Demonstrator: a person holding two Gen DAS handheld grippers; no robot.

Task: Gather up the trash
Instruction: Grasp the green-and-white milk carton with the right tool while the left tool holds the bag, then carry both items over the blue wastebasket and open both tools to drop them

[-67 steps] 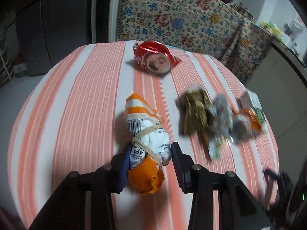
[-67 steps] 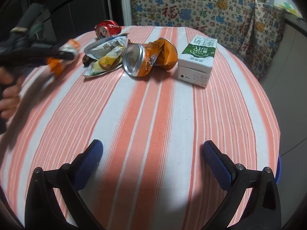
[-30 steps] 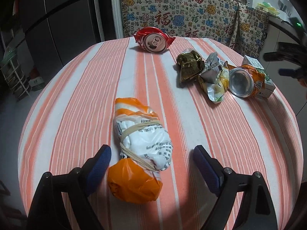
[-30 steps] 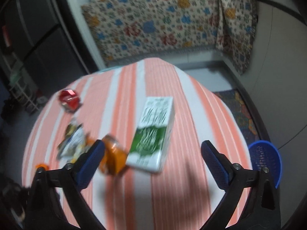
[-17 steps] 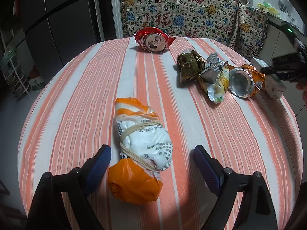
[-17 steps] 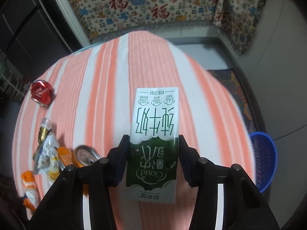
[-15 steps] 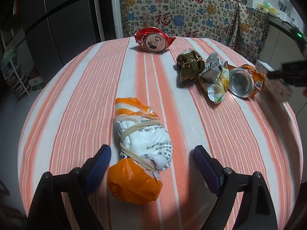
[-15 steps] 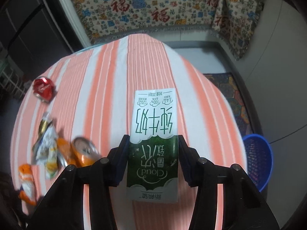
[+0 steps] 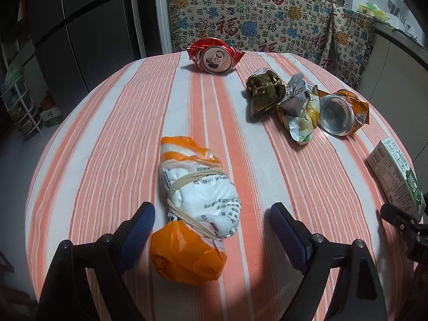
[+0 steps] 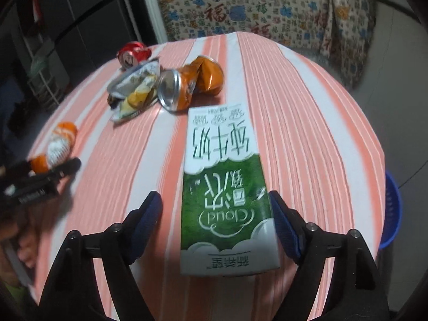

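Observation:
A green and white milk carton (image 10: 223,187) lies flat on the striped round table (image 10: 307,123), between the jaws of my right gripper (image 10: 215,214), which is open around it without touching. The carton also shows at the right edge of the left wrist view (image 9: 396,172). My left gripper (image 9: 211,227) is open, its jaws on either side of an orange and white wrapped bag (image 9: 195,208). Farther off lie a crushed red can (image 9: 215,56), a gold wrapper (image 9: 264,91), a silver snack bag (image 9: 299,109) and a crushed orange can (image 9: 341,112).
A blue basket (image 10: 392,211) stands on the floor beyond the table's right edge. A patterned cloth (image 9: 254,18) hangs behind the table. A dark fridge (image 9: 80,26) is at the back left, with a small rack (image 9: 18,107) beside it.
My right gripper has opened and let go of the milk carton, which now lies on the table nearer the front edge. My left gripper and the wrapped bag have not moved.

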